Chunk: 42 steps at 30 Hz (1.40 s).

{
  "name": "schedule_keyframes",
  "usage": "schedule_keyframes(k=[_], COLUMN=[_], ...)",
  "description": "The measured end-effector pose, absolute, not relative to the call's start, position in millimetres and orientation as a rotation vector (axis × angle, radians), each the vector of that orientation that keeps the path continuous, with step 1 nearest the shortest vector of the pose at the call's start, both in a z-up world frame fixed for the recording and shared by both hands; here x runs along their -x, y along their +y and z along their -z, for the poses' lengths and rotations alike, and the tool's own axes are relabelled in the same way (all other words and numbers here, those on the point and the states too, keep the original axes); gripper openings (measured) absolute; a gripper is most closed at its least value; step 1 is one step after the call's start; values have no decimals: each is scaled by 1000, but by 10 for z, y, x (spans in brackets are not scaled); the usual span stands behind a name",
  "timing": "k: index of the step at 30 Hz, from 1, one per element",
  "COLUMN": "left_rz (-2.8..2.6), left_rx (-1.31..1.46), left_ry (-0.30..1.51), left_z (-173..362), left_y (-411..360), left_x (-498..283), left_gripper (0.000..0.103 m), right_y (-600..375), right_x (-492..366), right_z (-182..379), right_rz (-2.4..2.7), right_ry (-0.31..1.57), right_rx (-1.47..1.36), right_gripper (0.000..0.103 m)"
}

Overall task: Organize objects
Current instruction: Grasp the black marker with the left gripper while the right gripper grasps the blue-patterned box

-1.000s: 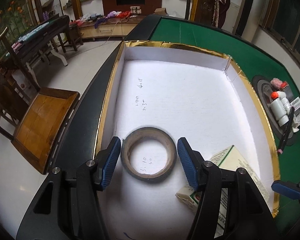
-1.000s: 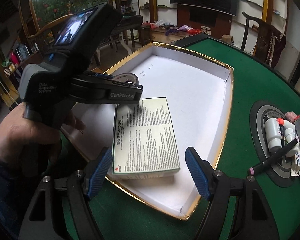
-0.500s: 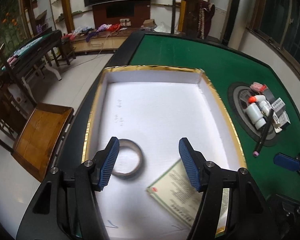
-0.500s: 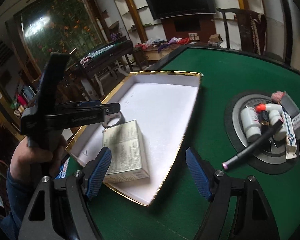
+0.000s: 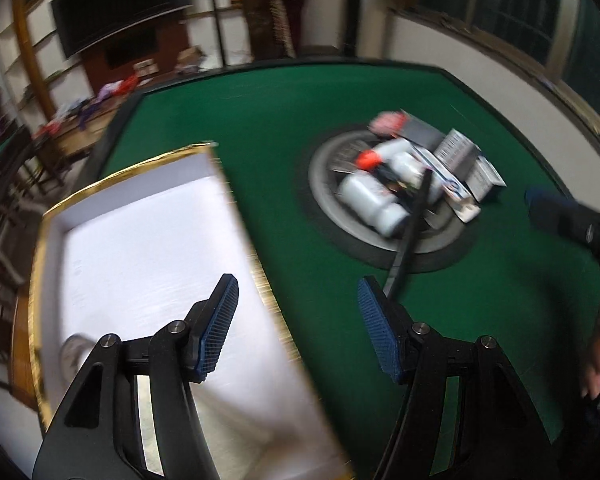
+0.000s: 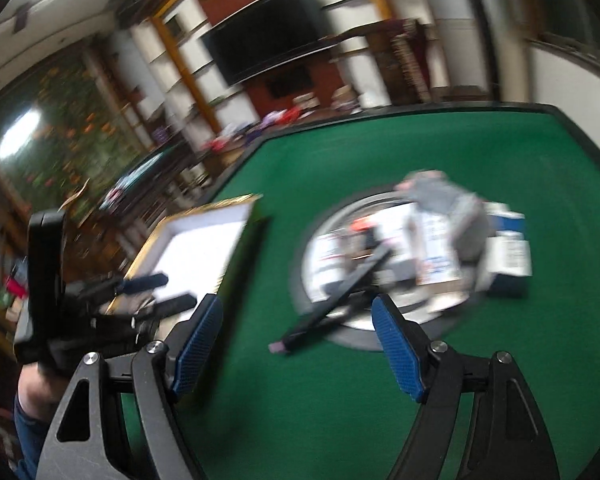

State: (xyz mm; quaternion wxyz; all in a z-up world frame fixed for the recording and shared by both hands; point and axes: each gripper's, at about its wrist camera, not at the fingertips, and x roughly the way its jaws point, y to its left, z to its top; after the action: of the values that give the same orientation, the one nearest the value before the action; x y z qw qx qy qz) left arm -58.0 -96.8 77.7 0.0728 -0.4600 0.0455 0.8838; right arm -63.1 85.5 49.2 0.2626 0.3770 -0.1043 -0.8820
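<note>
Both views are blurred by motion. A white box with a gold rim [image 5: 236, 208] [image 6: 196, 248] sits at the left on the green table [image 5: 300, 152]. A tape roll [image 5: 74, 350] lies in its near left corner. A pile of white bottles [image 5: 374, 200], cartons [image 5: 460, 156] and a black pen [image 5: 410, 236] [image 6: 336, 300] rests on a round grey disc [image 5: 328, 216] [image 6: 364, 336]. My left gripper [image 5: 296, 320] hangs open over the box's right rim, nothing between its fingers. My right gripper [image 6: 296, 344] is open and empty above the felt, near the pen's end.
The right gripper's blue fingertip [image 5: 540, 204] shows at the right edge of the left wrist view. The left gripper and the hand holding it [image 6: 40, 384] stand at the left of the right wrist view. Chairs, shelves and a television stand beyond the table.
Both grippers have swung right, away from the box and its tape roll and carton, toward the pile on the disc. Both views have tilted. Neither gripper holds anything.
</note>
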Motion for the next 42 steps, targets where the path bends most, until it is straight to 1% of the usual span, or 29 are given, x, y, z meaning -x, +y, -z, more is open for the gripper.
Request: schedule_keyframes(k=[4, 10, 11, 12, 13, 14, 15, 17, 20, 23, 25, 28, 30, 31, 32, 33, 34, 36, 37, 38, 39, 42], left_rz=[-2558, -2514, -2518, -2521, -2533, -2540, -2543, -2565, -2555, -2562, -2546, -2551, -2561, -2571, -2578, -2587, -2596, -2594, -2577, -2557, -2544, -2550], left_rx=[1424, 1490, 1496, 1510, 1497, 1491, 1490, 1467, 1451, 1444, 1457, 1448, 1464, 1471, 1466, 1457, 1447, 1423, 1421, 1423, 1410, 1359], left_ry=[255, 415, 436, 448, 425, 383, 335, 325, 229, 230, 201, 142, 79, 80, 102, 124, 113, 109, 100, 57, 8, -15], left_z=[-588, -361, -323, -272, -268, -273, -272, -259, -248, -266, -246, -261, -231, -220, -223, -224, -216, -212, -208, -212, -232, -340], left_y=[-545, -143, -99, -57, -49, -54, -65, -57, -127, -158, -186, -228, -247, -227, -193, -163, -157, -154, -163, -189, -238, -259], left_x=[810, 1083, 1111, 1152, 1172, 1190, 1202, 1167, 1072, 1030, 1069, 1118, 1174, 1196, 1201, 1200, 1203, 1198, 1214, 1217, 1210, 1149], left_gripper=[63, 63, 61, 56, 42, 25, 22, 15, 14, 14, 14, 14, 15, 17, 18, 19, 18, 18, 15, 14, 14, 14], right_y=[1312, 1559, 1595, 1612, 1637, 1676, 1719, 1789, 1889, 1882, 1812, 1683, 1590, 1557, 1522, 1499, 1487, 1510, 1529, 1549, 1578, 1672], right_x=[762, 866, 872, 900, 908, 922, 936, 966, 1033, 1164, 1242, 1343, 1404, 1440, 1493, 1558, 1619, 1686, 1685, 1666, 1630, 1449], right_z=[-509, -489, -494, -496, -496, -491, -487, -464, -401, -257, -161, -109, -93, -81, -48, 2, 59, 139, 156, 151, 138, 42], right_rz=[2439, 2470, 2485, 2496, 2509, 2517, 2526, 2556, 2637, 2663, 2652, 2671, 2694, 2706, 2713, 2718, 2720, 2712, 2718, 2727, 2728, 2731], right_ry=[-385, -430, -432, -434, -436, -441, -447, -450, -430, -329, -275, -210, -149, -125, -100, -74, -54, -74, -65, -54, -57, -85], right_rx=[-1037, -1078, -1076, -1078, -1083, -1084, -1087, -1099, -1136, -1239, -1305, -1333, -1343, -1352, -1368, -1388, -1421, -1426, -1409, -1401, -1396, -1337], right_gripper=[77, 77, 77, 77, 77, 77, 77, 77, 77, 77, 75, 74, 67, 63, 53, 46, 35, 34, 34, 34, 34, 34])
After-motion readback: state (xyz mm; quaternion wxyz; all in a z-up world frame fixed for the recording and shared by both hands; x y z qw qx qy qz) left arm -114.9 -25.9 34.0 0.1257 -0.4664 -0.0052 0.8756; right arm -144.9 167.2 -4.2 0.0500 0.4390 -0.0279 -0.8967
